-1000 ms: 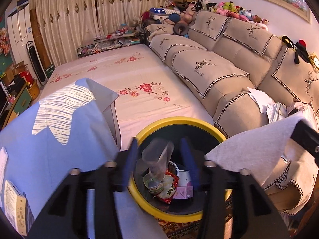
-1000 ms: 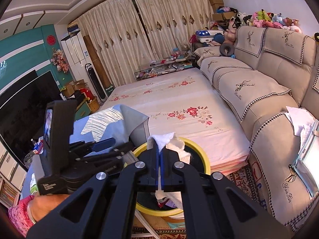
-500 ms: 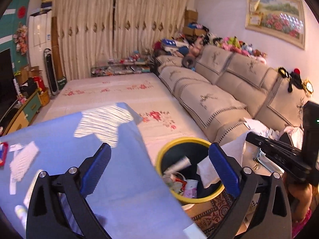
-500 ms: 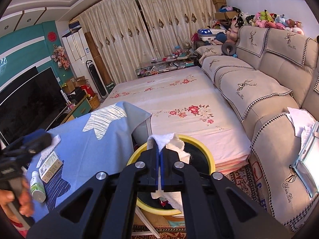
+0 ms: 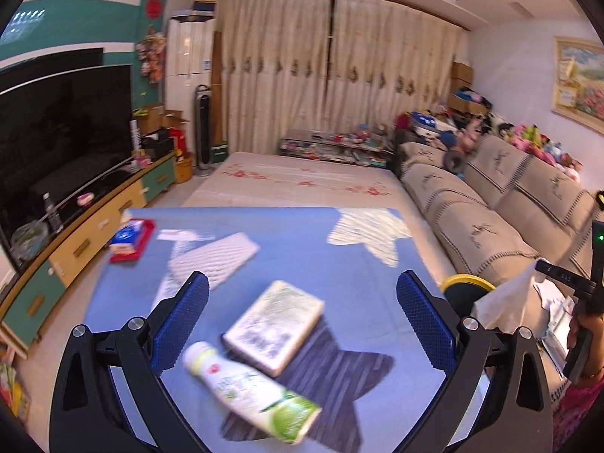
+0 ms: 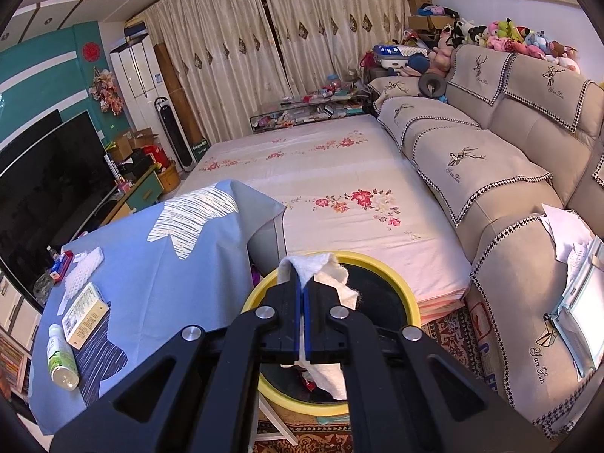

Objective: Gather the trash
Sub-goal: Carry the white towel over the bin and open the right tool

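Right gripper (image 6: 302, 324) was clamped on the white tissue (image 6: 332, 275) over the yellow-rimmed bin (image 6: 409, 302), release judged next; left gripper (image 5: 302, 324), jaws wide and empty, faced the bottle (image 5: 253, 392) and box (image 5: 275, 324) on the blue cloth (image 5: 302, 234).

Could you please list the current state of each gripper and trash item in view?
left gripper: open, empty, over the table
right gripper: shut on white tissue, above yellow bin
bottle: lying on its side
small box: lying flat beside the bottle
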Demonstrator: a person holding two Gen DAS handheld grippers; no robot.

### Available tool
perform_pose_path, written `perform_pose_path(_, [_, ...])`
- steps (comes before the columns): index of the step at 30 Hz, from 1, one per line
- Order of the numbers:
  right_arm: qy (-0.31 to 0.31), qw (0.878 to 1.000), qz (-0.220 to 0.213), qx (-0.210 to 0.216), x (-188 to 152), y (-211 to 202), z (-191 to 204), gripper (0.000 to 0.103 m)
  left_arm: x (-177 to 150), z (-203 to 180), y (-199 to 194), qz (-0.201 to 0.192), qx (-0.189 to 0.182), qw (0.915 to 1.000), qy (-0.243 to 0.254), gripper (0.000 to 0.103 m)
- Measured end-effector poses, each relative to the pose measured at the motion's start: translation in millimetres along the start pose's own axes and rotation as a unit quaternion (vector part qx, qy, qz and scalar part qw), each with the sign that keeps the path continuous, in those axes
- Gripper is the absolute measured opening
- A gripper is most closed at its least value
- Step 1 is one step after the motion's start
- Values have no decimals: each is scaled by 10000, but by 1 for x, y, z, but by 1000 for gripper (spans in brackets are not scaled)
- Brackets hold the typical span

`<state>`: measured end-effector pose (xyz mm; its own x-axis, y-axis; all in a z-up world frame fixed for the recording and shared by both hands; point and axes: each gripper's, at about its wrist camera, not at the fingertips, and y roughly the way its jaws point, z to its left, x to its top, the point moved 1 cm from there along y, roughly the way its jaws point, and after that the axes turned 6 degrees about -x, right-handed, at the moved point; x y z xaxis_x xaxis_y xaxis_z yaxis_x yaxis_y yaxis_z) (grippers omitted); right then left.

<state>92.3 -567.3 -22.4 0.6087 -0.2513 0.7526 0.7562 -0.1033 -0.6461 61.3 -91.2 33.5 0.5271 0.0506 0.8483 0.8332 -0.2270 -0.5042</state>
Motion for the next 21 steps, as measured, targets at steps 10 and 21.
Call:
perform_pose_path(10, [-85,9975,558,-427,-4,55,15,1,-12,50,-12,-21,266,9989,-378,98])
perform_pose_path(21, [-134,9931,956,-669,-13,93,14,1,-12,36,-2,114,242,9993,-277,98])
